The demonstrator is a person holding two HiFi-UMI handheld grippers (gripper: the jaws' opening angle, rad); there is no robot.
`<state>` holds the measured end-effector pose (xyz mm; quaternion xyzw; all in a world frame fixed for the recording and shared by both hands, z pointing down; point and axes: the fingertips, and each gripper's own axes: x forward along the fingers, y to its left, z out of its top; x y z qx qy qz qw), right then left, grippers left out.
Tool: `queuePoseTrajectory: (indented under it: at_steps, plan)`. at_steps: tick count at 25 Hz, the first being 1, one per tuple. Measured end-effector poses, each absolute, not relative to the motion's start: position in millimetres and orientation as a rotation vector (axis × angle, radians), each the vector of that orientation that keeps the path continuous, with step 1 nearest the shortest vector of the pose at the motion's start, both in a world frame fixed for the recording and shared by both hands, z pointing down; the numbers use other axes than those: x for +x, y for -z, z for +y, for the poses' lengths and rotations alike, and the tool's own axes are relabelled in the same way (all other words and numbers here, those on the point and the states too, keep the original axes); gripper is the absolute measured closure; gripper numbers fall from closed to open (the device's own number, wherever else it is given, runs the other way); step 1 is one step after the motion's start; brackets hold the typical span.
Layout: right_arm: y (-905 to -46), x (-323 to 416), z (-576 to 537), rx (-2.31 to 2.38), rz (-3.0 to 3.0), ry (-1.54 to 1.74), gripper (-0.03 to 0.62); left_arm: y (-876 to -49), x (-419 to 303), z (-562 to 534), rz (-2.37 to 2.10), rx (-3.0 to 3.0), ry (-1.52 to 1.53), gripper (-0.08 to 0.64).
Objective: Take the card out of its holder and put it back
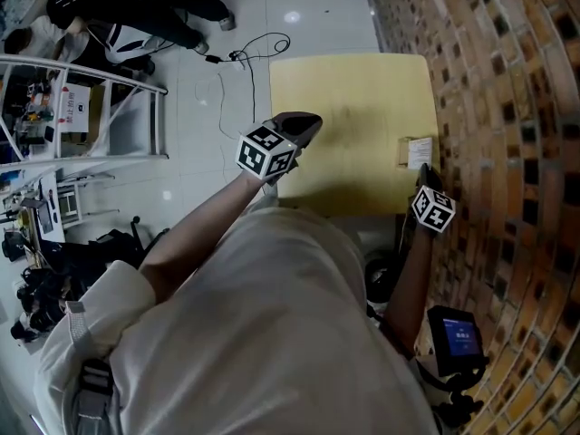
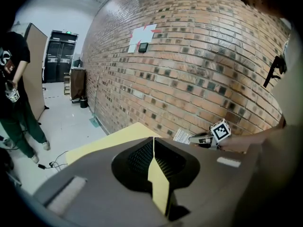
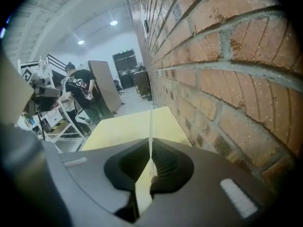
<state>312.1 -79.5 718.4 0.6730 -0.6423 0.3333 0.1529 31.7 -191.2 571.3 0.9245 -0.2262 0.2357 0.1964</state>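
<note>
A yellow table [image 1: 353,125] stands against a brick wall. My right gripper [image 1: 425,174] is at the table's right edge, shut on a white card [image 1: 420,151]. In the right gripper view the card [image 3: 151,122] shows edge-on as a thin pale line sticking out past the closed gripper [image 3: 151,140]. A tan holder [image 1: 404,153] lies just left of the card. From the left gripper view the card [image 2: 181,135] shows its printed face at the tip of the right gripper [image 2: 194,137]. My left gripper [image 1: 306,123] hovers over the table's left part, shut and empty [image 2: 153,141].
The brick wall [image 1: 507,107] runs along the table's right side. A white rack [image 1: 82,107] and people stand on the floor to the left. Cables [image 1: 249,53] lie beyond the table's far corner. A small screen device [image 1: 456,334] sits low at the right.
</note>
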Motion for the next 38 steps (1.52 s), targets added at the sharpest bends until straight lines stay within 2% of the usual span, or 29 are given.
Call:
queuePoseTrajectory:
  at_steps: [38]
  plan:
    - [-757.7,300.3,-85.9,1.924,-1.774,-0.971,0.578,-564.5,16.6,-188.8,-0.644,2.575,-0.667,0.534]
